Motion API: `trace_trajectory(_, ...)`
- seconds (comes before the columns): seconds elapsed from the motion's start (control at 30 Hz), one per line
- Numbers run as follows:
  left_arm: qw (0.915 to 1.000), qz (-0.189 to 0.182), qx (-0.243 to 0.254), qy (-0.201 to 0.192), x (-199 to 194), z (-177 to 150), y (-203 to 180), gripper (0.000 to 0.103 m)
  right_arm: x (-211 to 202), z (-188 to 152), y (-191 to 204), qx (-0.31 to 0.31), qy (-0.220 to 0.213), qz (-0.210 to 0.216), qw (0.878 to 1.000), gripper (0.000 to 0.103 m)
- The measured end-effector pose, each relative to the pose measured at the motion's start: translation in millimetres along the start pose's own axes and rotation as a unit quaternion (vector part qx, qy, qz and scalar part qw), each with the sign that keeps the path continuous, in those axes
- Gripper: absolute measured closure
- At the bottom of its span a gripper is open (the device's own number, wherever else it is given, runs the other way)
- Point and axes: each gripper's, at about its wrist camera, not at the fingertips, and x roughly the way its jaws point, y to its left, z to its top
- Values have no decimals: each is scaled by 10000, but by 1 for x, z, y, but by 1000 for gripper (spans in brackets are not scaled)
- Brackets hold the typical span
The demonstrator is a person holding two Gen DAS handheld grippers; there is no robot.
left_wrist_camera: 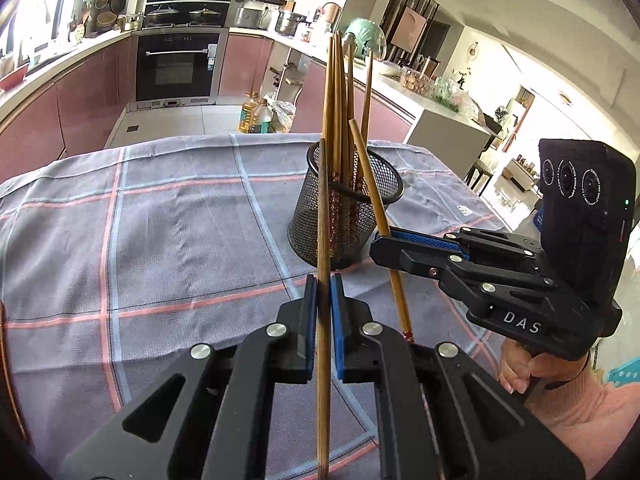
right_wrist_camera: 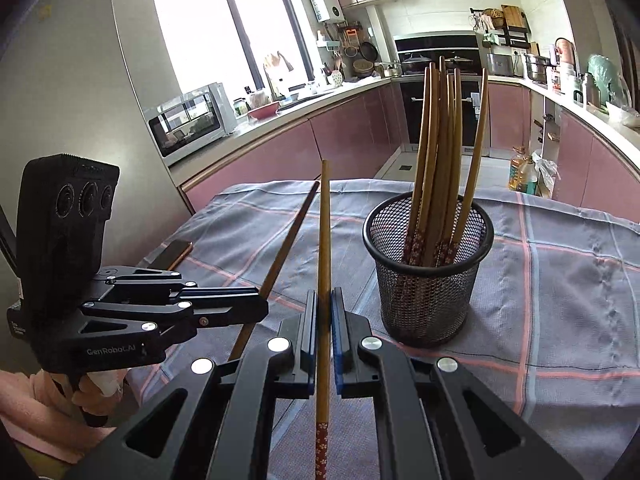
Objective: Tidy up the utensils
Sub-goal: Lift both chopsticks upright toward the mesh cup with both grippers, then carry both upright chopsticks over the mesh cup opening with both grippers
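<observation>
Wooden chopsticks (right_wrist_camera: 438, 160) upright in mesh holder (right_wrist_camera: 426, 292) on checked tabletop (left_wrist_camera: 160, 240) | left gripper (left_wrist_camera: 323, 300) pinching near-vertical chopstick (left_wrist_camera: 323, 260) | right gripper (right_wrist_camera: 324, 312) pinching upright chopstick (right_wrist_camera: 324, 260), patterned end nearest

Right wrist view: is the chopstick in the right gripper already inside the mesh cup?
No, the right gripper holds its chopstick upright between the fingers, left of the mesh cup and outside its rim.

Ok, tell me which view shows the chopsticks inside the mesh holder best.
The right wrist view: the chopsticks fan out clearly and their patterned ends show through the mesh holder. In the left wrist view, held chopsticks cross in front of them.
</observation>
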Motion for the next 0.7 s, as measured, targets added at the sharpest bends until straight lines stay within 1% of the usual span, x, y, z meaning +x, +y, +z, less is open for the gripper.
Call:
trace_trajectory(0.23, 9997, -136, -1, -225, -17, 6, -4, 96, -15, 4, -3, 36, -242, -64, 9997, 97)
trace_trajectory(0.7, 9983, -328, 31, -471, -37, 15, -9, 96, -36, 14, -9, 30, -578, -80, 9983, 97)
